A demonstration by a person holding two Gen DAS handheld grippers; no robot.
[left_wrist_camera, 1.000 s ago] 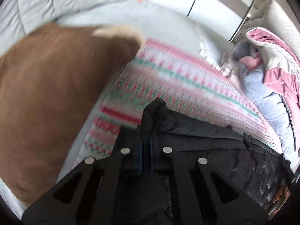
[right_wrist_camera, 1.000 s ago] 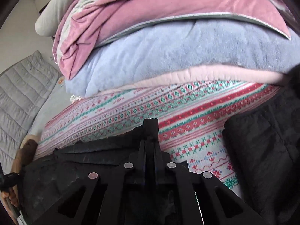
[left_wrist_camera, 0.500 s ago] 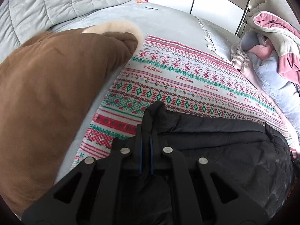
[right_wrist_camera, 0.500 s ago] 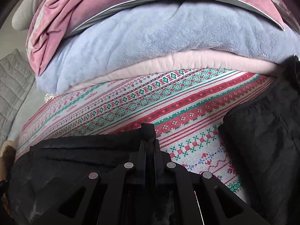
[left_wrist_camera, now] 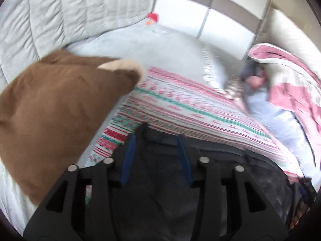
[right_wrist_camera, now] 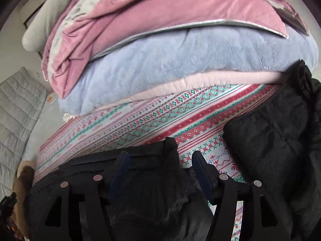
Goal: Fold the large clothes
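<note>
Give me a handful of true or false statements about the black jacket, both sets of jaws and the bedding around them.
1. The left gripper has its jaws clamped on the black jacket. False: the jaws stand apart.
2. The right gripper has its jaws apart. True.
3. The black jacket lies on a patterned blanket. True.
4. A brown garment lies on top of the black jacket. False: it lies beside it, off the blanket's edge.
5. A pink cover sits above a lavender fleece in the pile. True.

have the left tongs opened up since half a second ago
Yes. The left tongs stood pinched on the black jacket; now they stand spread apart over it, above the patterned blanket.
</note>
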